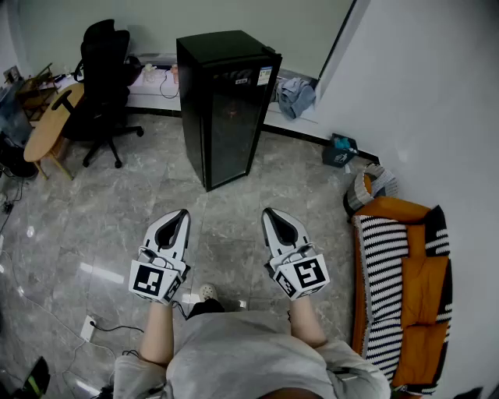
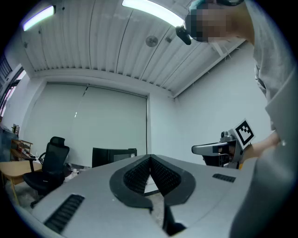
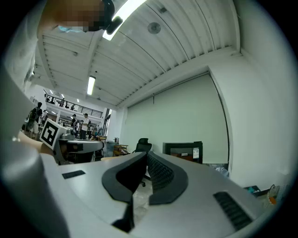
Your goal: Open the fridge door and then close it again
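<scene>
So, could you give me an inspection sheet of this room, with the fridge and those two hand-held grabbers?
Surface: glossy grey floor tiles.
Job's things: black fridge, door closed.
Clutter: office chair, round wooden table, teal box, grey cloth bundle.
Grippers: left gripper and right gripper both shut, empty, well short of the fridge.
Cables: socket strip with black lead on the floor.
Surroundings: white wall, orange-and-striped sofa on the right.

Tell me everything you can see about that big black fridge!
The fridge is a tall, slim black box. Its door looks like dark, shiny glass and is shut. A small white sticker sits near the door's top corner. The fridge stands upright on the grey, stone-look floor, close to the back wall. Nothing but the floor is seen touching it.
</scene>
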### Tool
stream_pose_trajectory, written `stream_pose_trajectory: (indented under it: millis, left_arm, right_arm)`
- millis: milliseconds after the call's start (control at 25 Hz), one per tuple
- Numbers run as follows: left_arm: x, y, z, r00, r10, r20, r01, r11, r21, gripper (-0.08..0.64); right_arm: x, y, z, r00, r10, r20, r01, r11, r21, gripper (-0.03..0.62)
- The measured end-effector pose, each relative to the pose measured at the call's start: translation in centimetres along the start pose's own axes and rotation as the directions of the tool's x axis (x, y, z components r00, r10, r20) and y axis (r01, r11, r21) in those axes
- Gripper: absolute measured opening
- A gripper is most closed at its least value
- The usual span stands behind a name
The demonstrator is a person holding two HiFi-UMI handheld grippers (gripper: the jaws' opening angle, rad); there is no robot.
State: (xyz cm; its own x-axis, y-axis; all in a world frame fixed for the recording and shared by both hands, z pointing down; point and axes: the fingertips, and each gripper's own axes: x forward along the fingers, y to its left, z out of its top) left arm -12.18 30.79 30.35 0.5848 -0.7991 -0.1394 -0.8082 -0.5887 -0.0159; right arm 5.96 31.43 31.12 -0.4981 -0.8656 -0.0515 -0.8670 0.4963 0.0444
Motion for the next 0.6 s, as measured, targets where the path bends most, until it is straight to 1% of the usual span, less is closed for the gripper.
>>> stream_pose_trajectory:
  millis: [160,600]
  left_arm:
    - [0.6,1.1,0.2,1.0,0.008,-0.012,-0.008,1.0,-0.011,0.014]
    - [3.2,4.6,-0.8,0.999,-0.028,-0.019,0.028,0.999,-0.016,0.014]
  right_arm:
    - [1.2,0.1,-0.2,1.0,-0.004,-0.003,0.004,1.0,-0.003,0.023]
    - [5.1,-0.6,-1.0,0.999,-0.04,-0.006,0.04,0.999,-0.006,0.023]
